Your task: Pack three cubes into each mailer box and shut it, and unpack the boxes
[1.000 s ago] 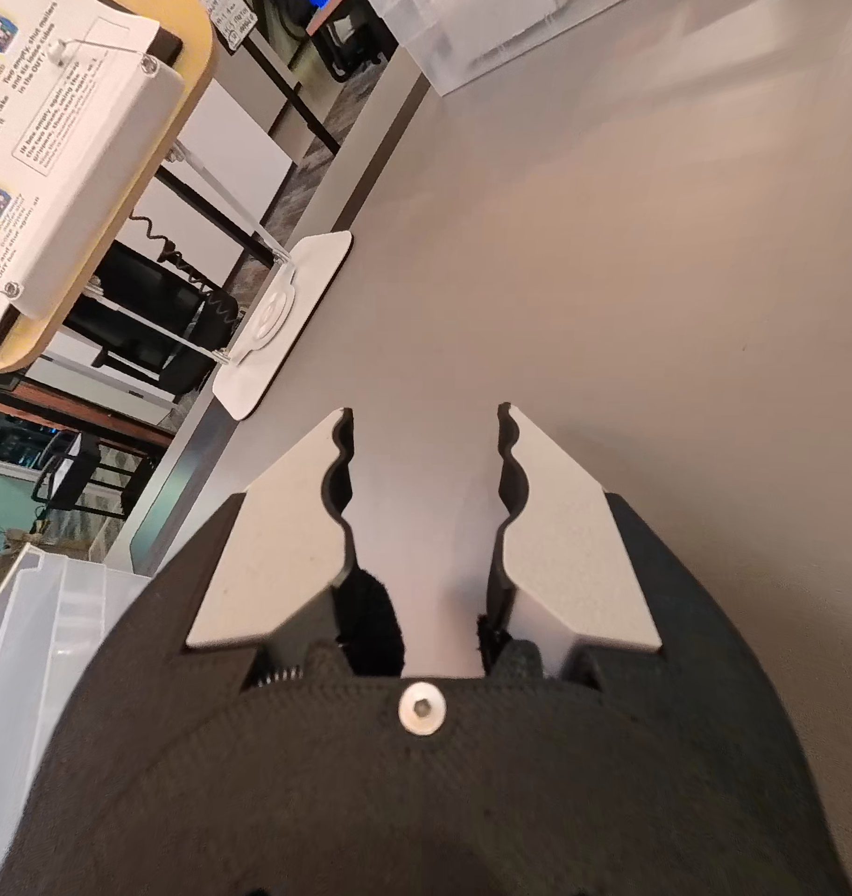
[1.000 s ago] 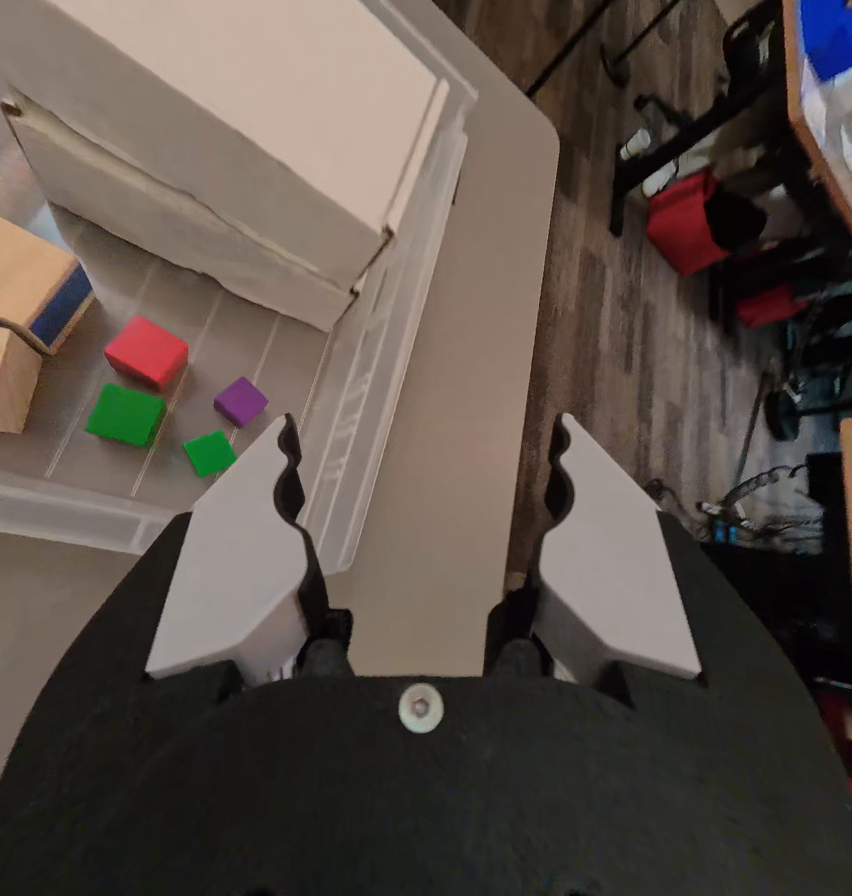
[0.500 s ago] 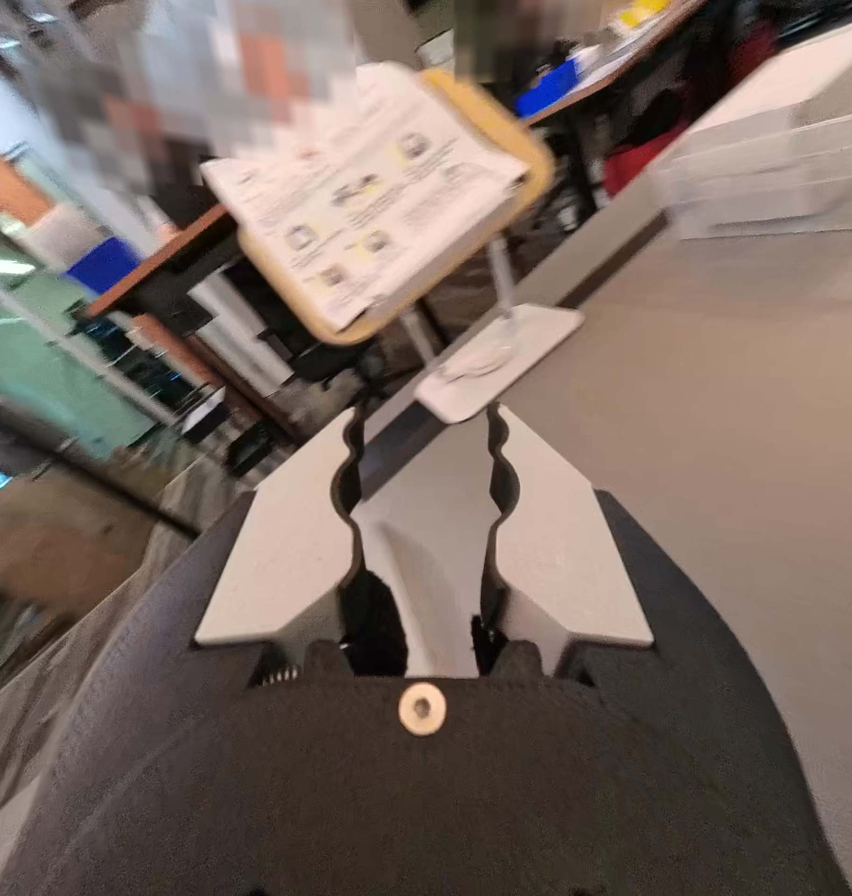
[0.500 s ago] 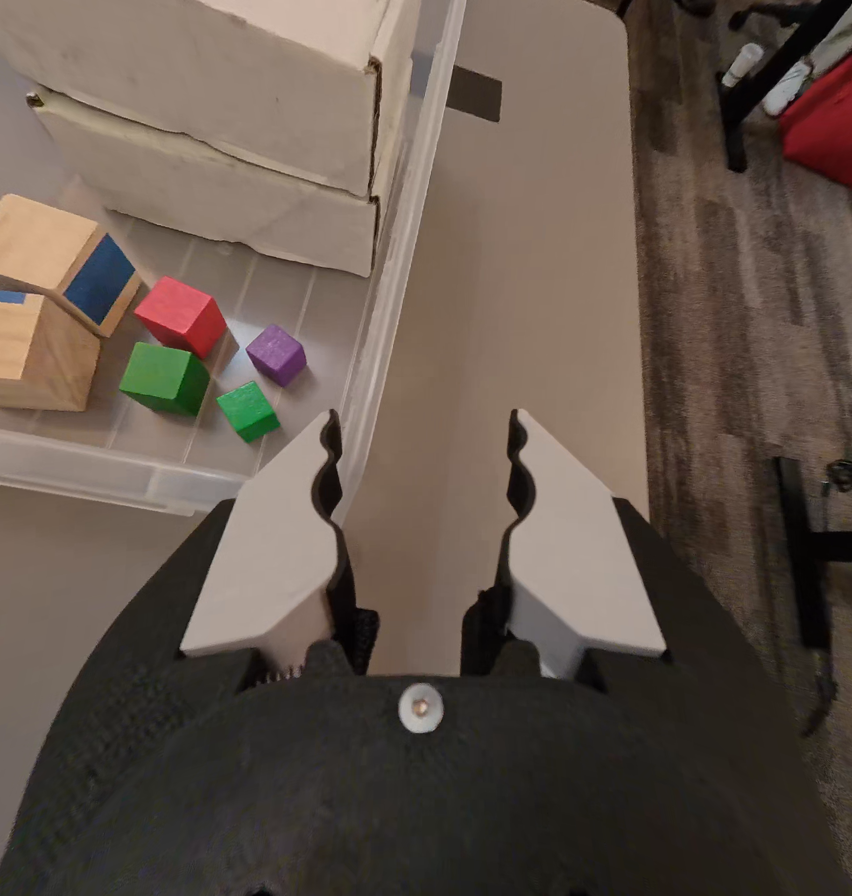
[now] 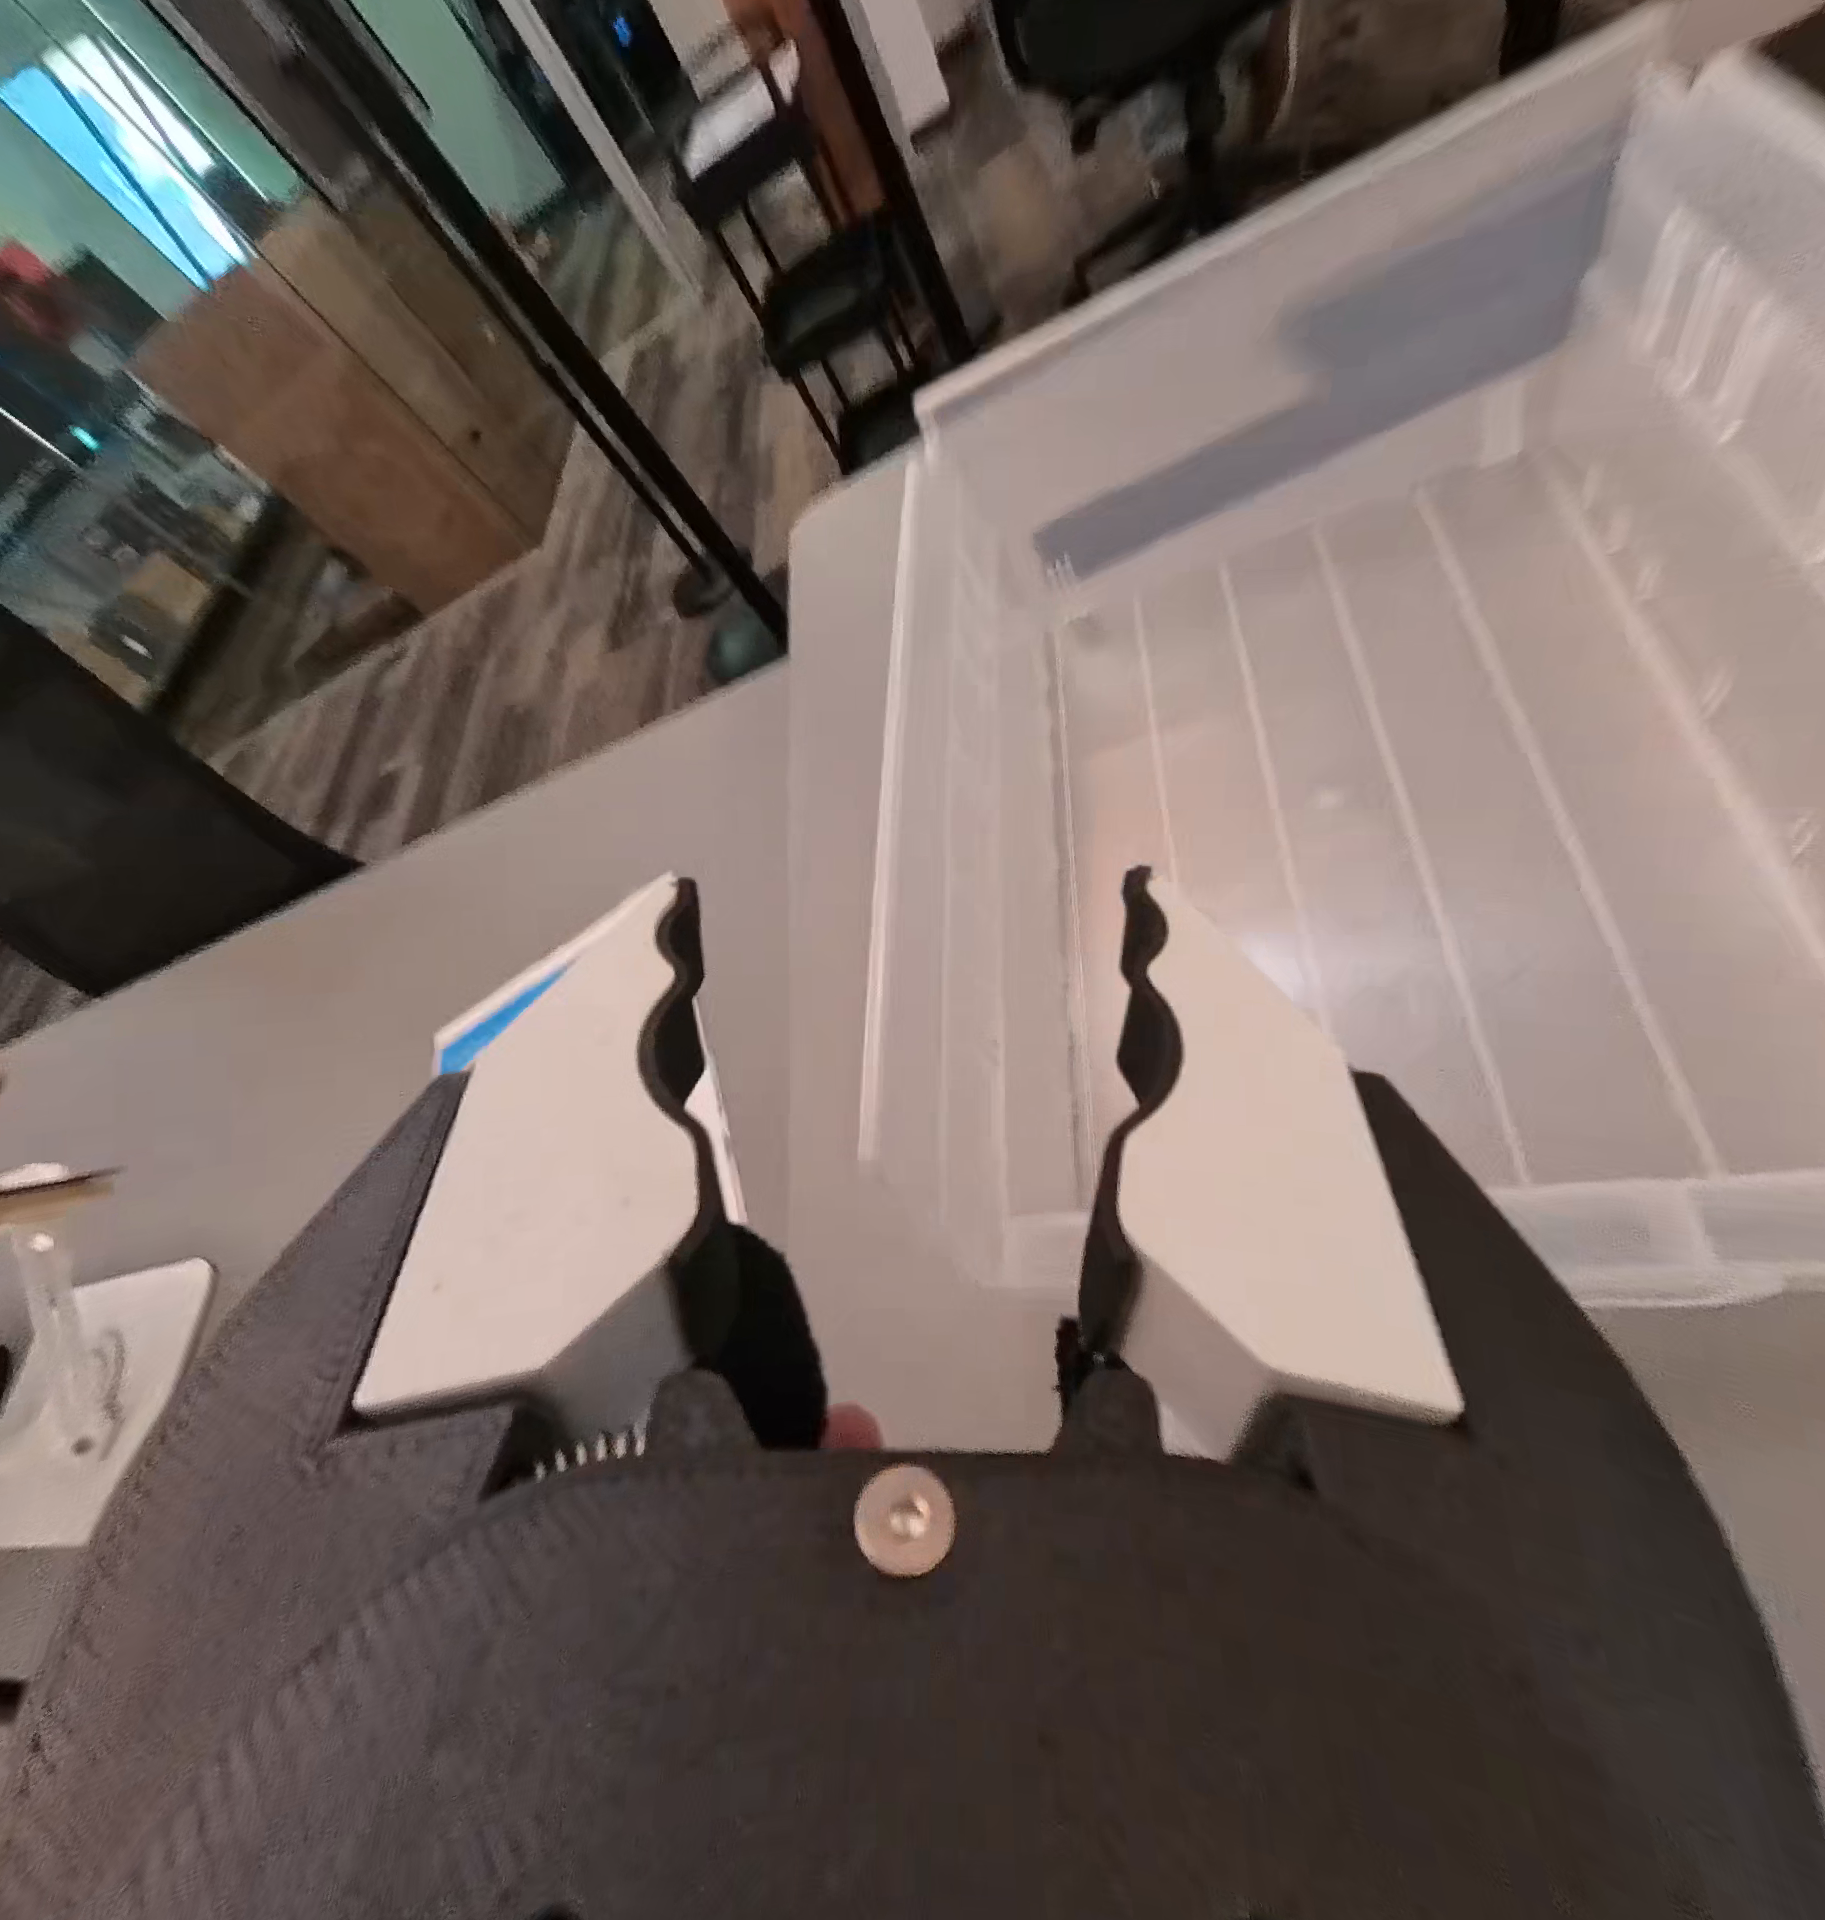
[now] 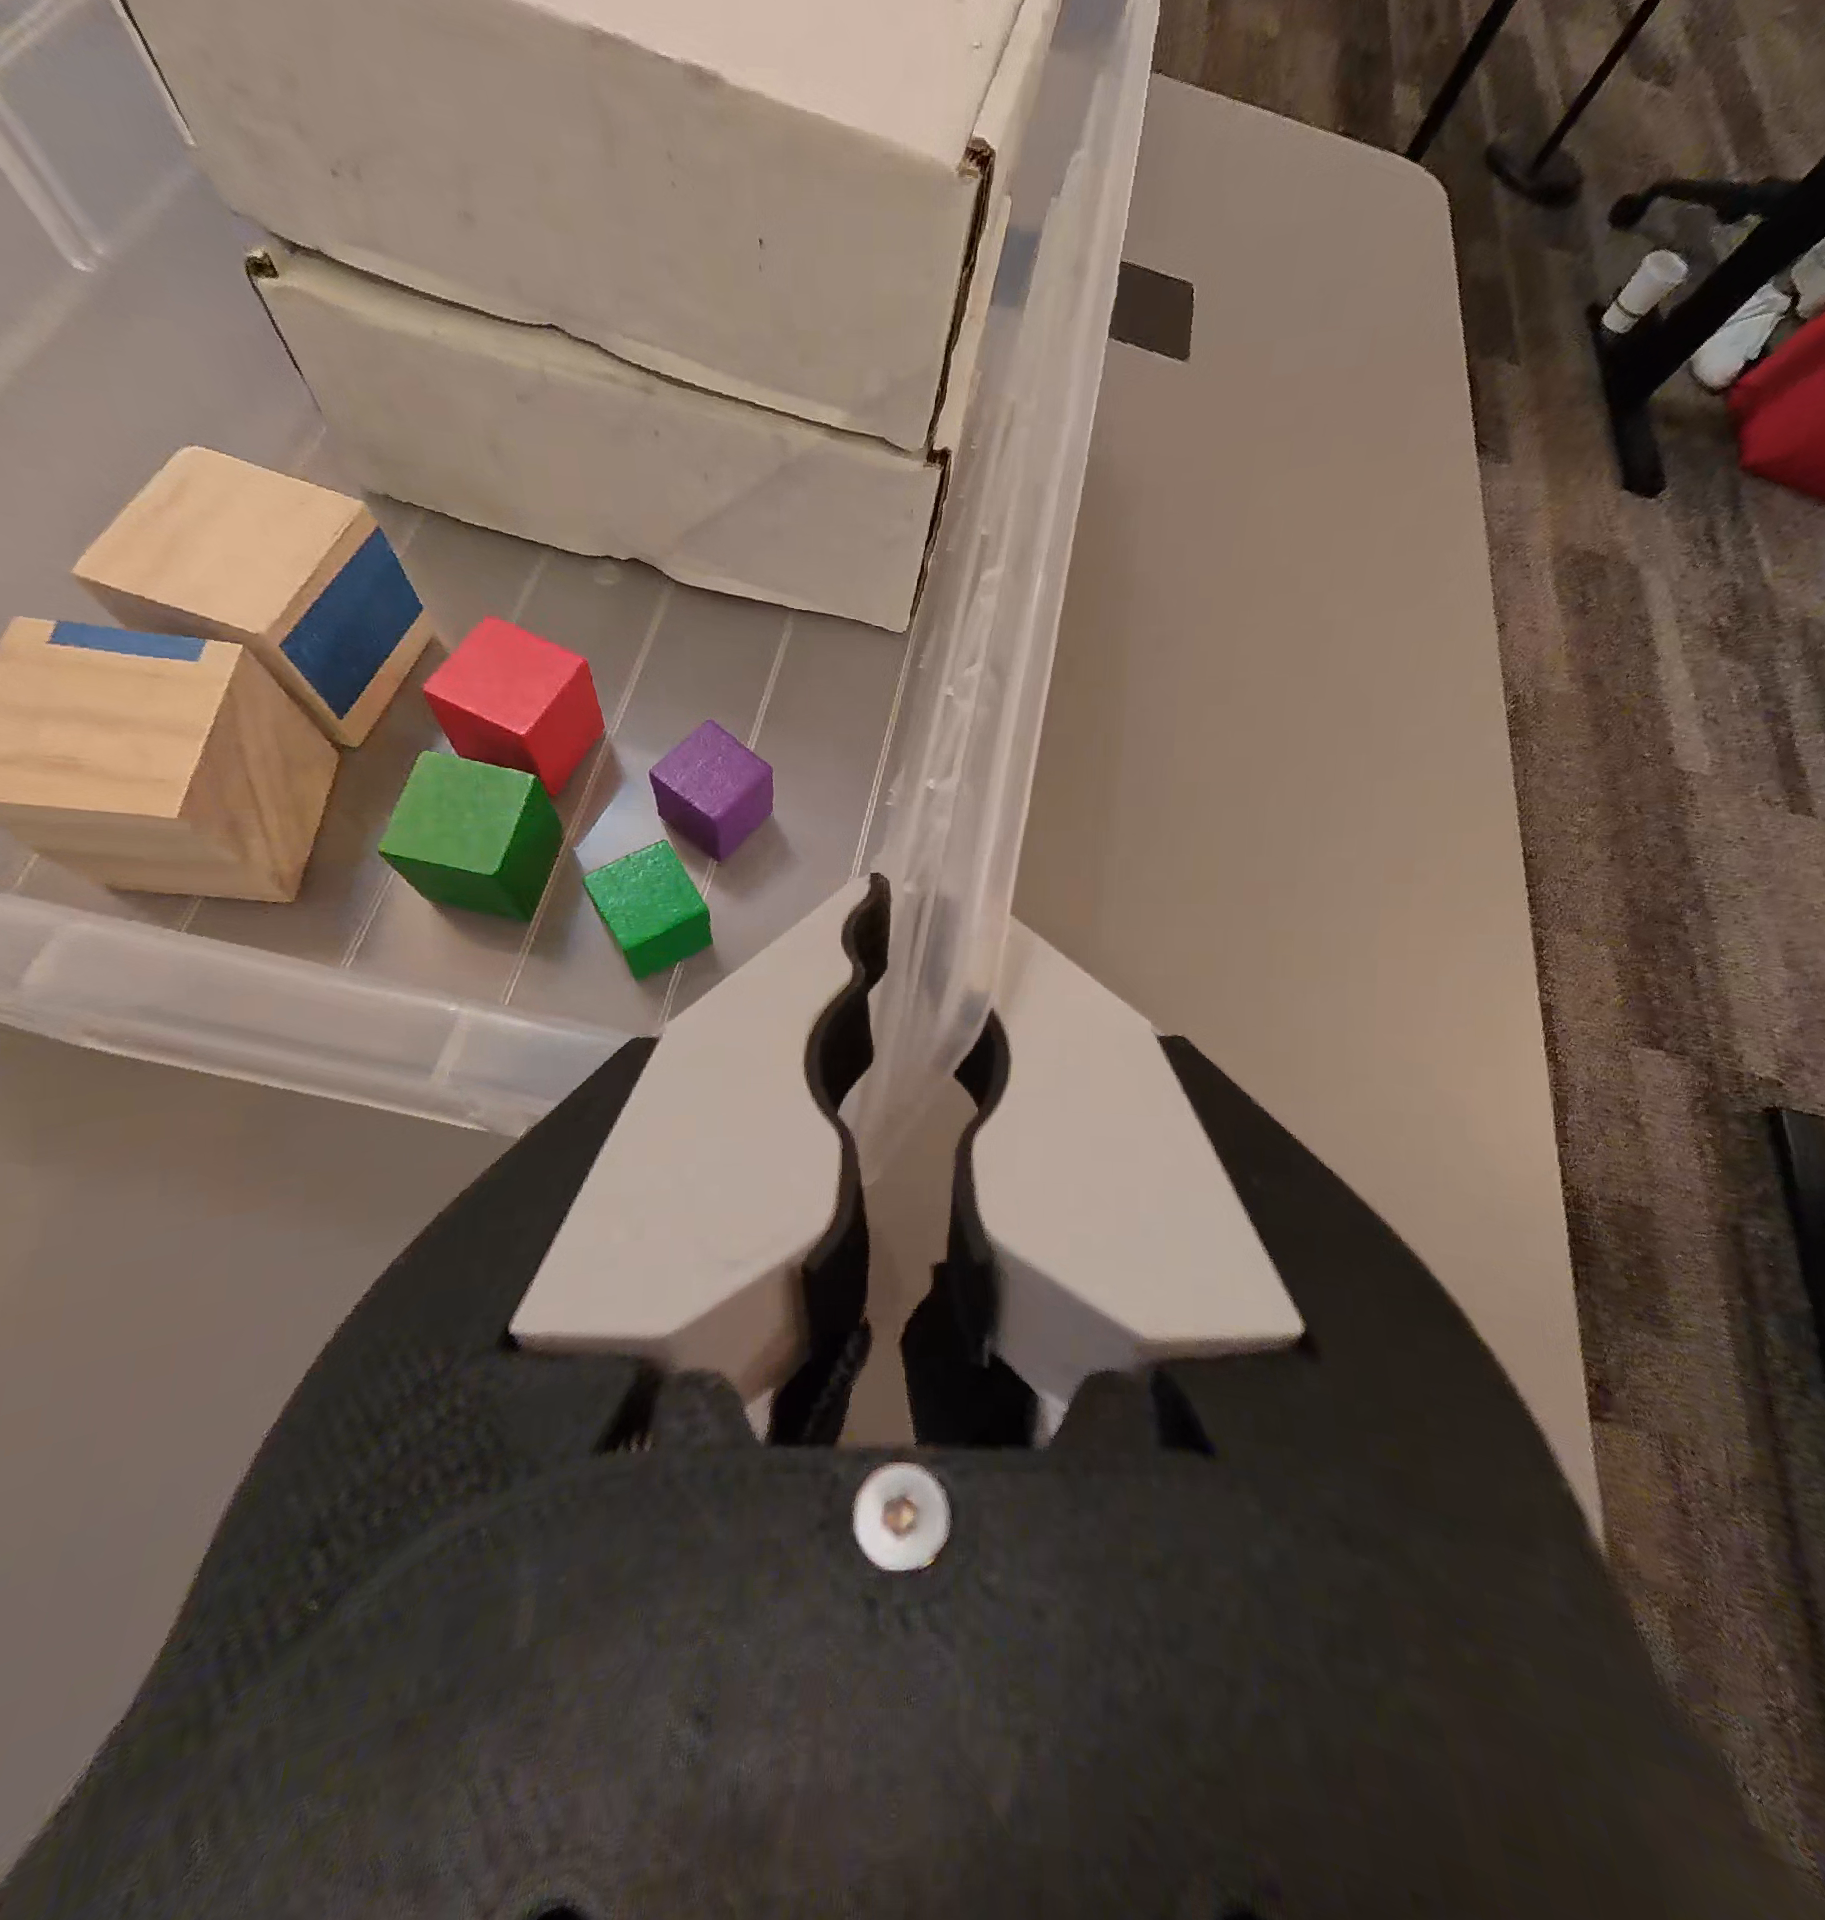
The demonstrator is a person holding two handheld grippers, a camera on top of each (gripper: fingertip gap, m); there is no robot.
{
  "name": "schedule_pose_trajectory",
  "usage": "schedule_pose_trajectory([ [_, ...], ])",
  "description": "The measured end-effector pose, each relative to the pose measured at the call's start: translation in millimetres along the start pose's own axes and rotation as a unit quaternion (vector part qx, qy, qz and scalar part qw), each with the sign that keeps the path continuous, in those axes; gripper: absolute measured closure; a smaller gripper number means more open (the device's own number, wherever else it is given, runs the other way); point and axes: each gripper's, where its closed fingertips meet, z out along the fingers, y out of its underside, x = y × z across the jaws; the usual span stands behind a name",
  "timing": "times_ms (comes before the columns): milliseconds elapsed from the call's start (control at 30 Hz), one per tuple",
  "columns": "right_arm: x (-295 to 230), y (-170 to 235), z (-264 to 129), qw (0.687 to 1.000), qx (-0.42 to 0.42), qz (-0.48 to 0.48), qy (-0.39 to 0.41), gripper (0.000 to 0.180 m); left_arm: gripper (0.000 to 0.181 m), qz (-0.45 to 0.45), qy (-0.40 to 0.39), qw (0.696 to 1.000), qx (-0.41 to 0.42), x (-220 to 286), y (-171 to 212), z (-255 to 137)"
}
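In the right wrist view a clear bin (image 6: 212, 997) holds two stacked white mailer boxes, both shut, the upper (image 6: 575, 156) on the lower (image 6: 617, 468). In front of them lie two wooden cubes with blue faces (image 6: 233, 551) (image 6: 108, 748), a red cube (image 6: 513, 696), a large green cube (image 6: 466, 831), a small green cube (image 6: 648, 904) and a purple cube (image 6: 710, 790). My right gripper (image 6: 939, 935) is shut on the bin's right wall (image 6: 1033, 468) near its front corner. My left gripper (image 5: 908, 883) is open, its fingers either side of the left wall (image 5: 949, 727) of a second, empty clear bin.
Both bins stand on a grey table (image 6: 1251, 727), whose right edge drops to the floor. A white card with a blue mark (image 5: 492, 1023) lies under my left finger. A clear stand's white base (image 5: 77, 1403) sits at the left. A red bag (image 6: 1812, 405) is on the floor.
My right gripper moved in and closed on the bin's right wall. My left gripper swung round from the paper stand to the empty bin and opened wider.
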Motion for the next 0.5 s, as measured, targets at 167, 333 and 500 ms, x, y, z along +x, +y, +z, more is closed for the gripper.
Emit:
schedule_pose_trajectory([
  [167,-6.6,0.9,-3.9,1.000,0.004,0.016,0.003,0.176,0.099,-0.040,0.052,0.997,-0.045,7.0,42.8,30.0],
  [333,-24.9,2.6,-11.7,1.000,0.011,0.026,0.001,0.175,0.148,-0.076,0.089,0.993,-0.007,14.9,42.8,42.4],
  [500,-48.3,2.6,-18.6,0.999,0.020,0.031,-0.008,0.175,0.173,-0.104,0.116,0.988,0.014,15.7,38.1,45.0],
])
